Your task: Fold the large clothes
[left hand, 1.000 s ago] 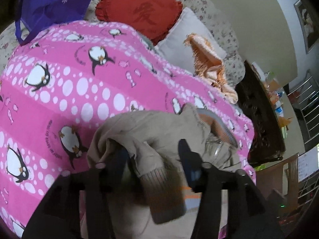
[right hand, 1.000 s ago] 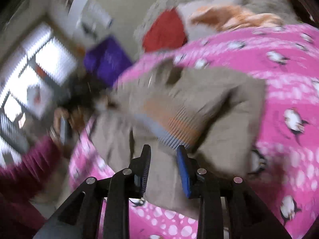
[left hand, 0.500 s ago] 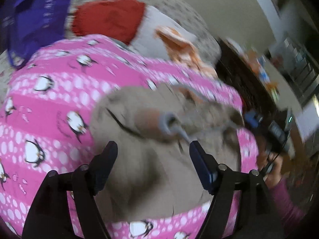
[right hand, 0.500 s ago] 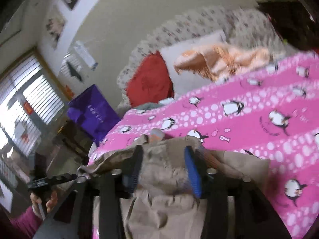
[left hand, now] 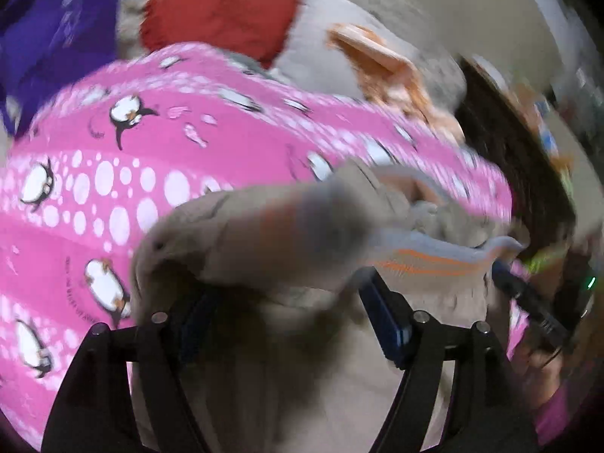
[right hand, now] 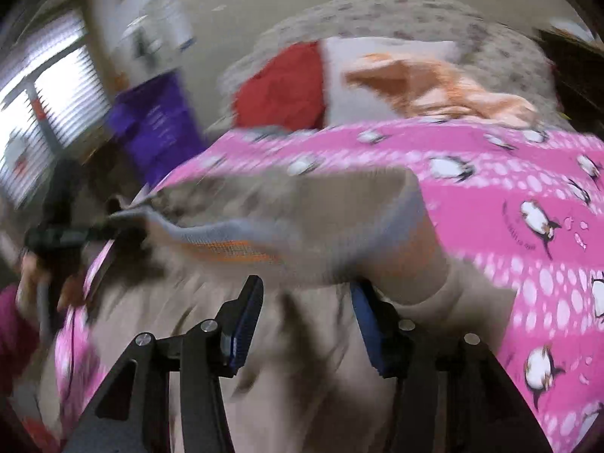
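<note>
1. Since a second ago, in the left wrist view, the left tool has let go of the knit cuff and stands released, jaws wide. The beige jacket lies bunched on the pink penguin blanket. One sleeve droops across the gap between the jaws, seemingly unpinched, probably so the tool can take a fresh hold.

2. Same view: the right tool reaches in from the right at the jacket's striped hem. A red cushion, a white pillow, an orange fringed cloth and a purple bag sit beyond, well clear of the folding.

3. Right wrist view: the right tool hovers over the jacket, its jaws closing. Cloth lies between them, but the pads look clear of it, so I judge it unclenched.

4. Same view: the left tool sits at the hem's far end, a hand behind it. The loose, humped sleeve is the main obstacle to a flat fold.
</note>
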`<state>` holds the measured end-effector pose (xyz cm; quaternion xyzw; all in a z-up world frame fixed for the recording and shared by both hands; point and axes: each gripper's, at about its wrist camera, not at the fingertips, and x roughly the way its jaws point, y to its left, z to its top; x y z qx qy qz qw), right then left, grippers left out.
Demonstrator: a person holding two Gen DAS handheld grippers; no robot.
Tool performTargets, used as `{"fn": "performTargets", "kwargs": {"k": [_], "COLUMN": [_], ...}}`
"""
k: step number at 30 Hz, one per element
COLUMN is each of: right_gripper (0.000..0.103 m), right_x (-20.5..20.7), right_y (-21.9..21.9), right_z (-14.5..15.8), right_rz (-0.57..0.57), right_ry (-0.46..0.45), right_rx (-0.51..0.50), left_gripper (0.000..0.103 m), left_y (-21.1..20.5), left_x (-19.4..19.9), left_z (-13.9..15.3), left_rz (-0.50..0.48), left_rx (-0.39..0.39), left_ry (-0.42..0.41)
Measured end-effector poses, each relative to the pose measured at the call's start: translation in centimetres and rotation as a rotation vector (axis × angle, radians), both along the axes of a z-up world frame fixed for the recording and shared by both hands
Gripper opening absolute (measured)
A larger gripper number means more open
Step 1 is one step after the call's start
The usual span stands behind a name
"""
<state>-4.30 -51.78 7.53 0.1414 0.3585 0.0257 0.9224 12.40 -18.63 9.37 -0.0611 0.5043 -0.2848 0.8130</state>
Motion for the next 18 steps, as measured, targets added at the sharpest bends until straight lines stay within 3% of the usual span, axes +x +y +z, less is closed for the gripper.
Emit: {"fn": "performTargets", "kwargs": {"k": [3,5,7,9,13,15,18], "right_gripper": [0.052,0.052,0.052,0.052,0.056,0.071,0.072], "right_x": [2.7,3.9,3.8,3.6,-0.2,-3.0,-7.0], "right_y": [-2.4,-2.9,-2.7,-2.8,-3.4,-3.6,-3.2], "right_z": [-1.7,-3.5,-3.5,-3.0,0.2,1.4,1.6], "right_rz": [-0.141,-0.155,-0.15,-0.142,-0.119,-0.116,-0.105], "right_ry": [0.013,0.054,0.026,0.041,0.027,0.019,0.041], "right_rx": [0.06,0.066,0.047,0.051,0.12,0.117,0.09], "left_gripper": [0.076,0.084,0.085,0.085,0.085,0.085,0.085], "left_y": [-0.4,-1.3,-2.2,-2.0,1.2,3.1,6.4], "left_x": [1.7,1.4,0.8,0.5,-0.9,-2.2,-4.9], "left_z": [-1.4,-1.8,-1.7,-1.5,0.0,0.9,1.3], "left_rz": [0.05,0.028,0.0,-0.013,-0.023,-0.047,-0.069], "left_rx": [-0.014,0.024,0.078,0.083,-0.005,-0.035,-0.034], "left_ry": [0.024,-0.012,-0.06,-0.057,-0.013,-0.023,-0.031]}}
